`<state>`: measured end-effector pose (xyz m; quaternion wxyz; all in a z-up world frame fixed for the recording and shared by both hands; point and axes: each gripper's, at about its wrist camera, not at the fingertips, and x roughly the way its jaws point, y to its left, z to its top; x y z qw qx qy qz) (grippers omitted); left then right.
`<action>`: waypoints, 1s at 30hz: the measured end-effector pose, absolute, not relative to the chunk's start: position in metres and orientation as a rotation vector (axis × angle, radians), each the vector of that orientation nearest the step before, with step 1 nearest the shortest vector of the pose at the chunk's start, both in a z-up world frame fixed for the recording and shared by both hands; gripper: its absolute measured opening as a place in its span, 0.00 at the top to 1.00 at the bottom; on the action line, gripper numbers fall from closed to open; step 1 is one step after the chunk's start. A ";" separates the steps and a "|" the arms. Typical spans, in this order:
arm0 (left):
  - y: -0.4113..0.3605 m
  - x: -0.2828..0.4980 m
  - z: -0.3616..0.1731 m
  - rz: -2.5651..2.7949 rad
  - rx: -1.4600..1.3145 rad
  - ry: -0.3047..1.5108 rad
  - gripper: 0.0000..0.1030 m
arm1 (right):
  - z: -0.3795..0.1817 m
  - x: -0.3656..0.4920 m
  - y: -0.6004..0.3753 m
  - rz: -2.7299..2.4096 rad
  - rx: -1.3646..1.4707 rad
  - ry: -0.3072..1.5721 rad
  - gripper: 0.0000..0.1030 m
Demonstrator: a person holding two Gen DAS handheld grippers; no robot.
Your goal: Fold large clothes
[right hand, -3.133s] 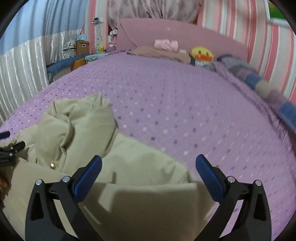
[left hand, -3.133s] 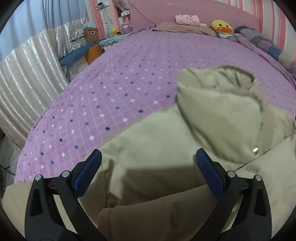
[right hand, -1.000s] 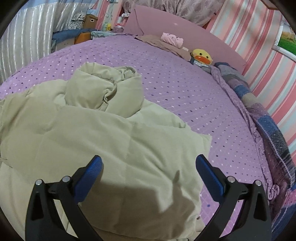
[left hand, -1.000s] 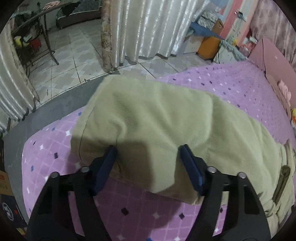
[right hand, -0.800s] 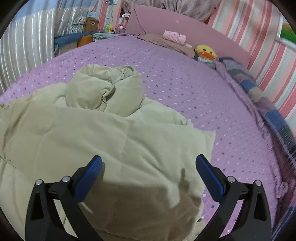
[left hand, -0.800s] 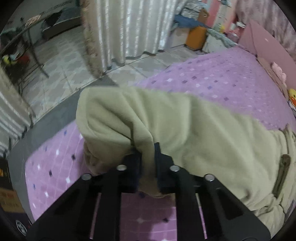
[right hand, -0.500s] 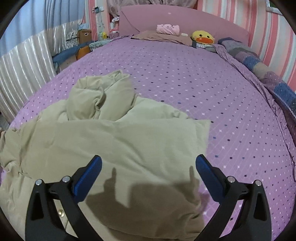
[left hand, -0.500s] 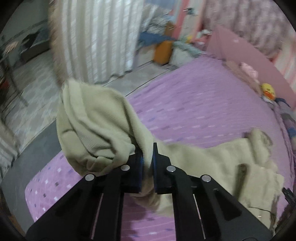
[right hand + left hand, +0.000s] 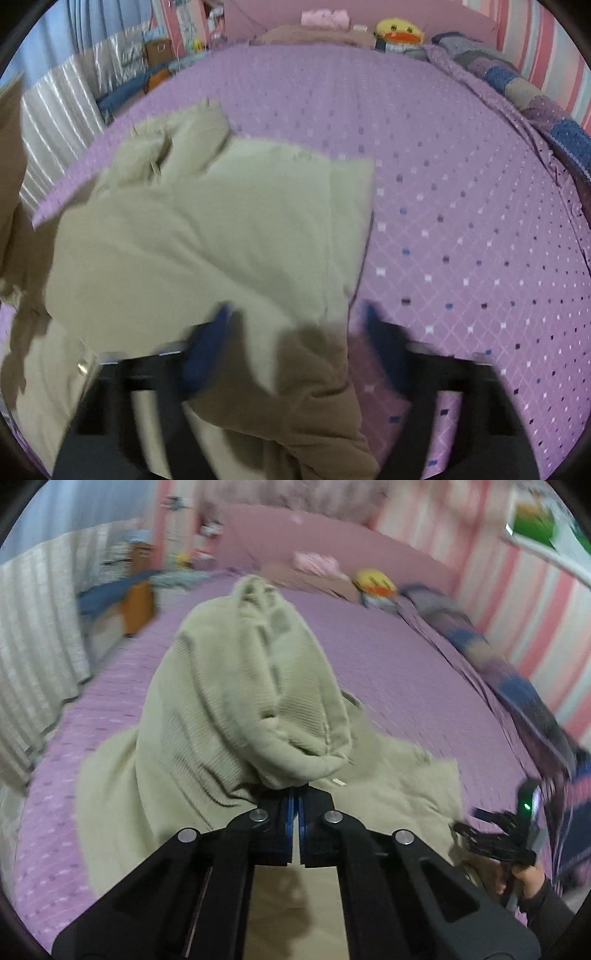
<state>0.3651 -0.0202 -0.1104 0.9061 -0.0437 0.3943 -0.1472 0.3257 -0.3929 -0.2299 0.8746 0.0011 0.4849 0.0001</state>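
A large beige padded coat (image 9: pixel 221 229) lies on the purple dotted bedspread (image 9: pixel 461 206). My left gripper (image 9: pixel 295 805) is shut on a fold of the coat (image 9: pixel 243 701) and holds it lifted, so the cloth hangs in a bunch in front of the camera. My right gripper (image 9: pixel 295 332) is blurred, its blue pads (image 9: pixel 207 343) standing apart on either side of the coat's right edge, low near the near hem. The right gripper also shows in the left wrist view (image 9: pixel 498 838), at the coat's right side.
Pillows and a yellow duck toy (image 9: pixel 399 29) lie at the pink headboard. A patchwork blanket (image 9: pixel 535 107) runs along the right edge of the bed. Silver curtains (image 9: pixel 62 110) and an orange box (image 9: pixel 138 605) stand to the left.
My left gripper has swung from the bed's left edge toward the middle, lifting the coat's fold up and over. My right gripper has dropped to the coat's right edge and its pads have come closer together.
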 end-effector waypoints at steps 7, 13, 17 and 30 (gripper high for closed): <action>-0.084 0.379 -0.194 -0.302 0.008 1.000 1.00 | -0.240 0.329 -0.400 0.015 0.076 1.022 0.48; -0.095 0.379 -0.199 -0.342 0.110 1.020 0.91 | -0.238 0.332 -0.403 -0.001 0.084 1.029 0.47; -0.092 0.367 -0.194 -0.396 0.123 1.037 0.38 | -0.233 0.330 -0.401 -0.001 0.073 1.025 0.47; 0.026 0.348 -0.152 -0.133 0.141 0.932 0.13 | -0.196 0.326 -0.330 0.112 -0.015 0.977 0.47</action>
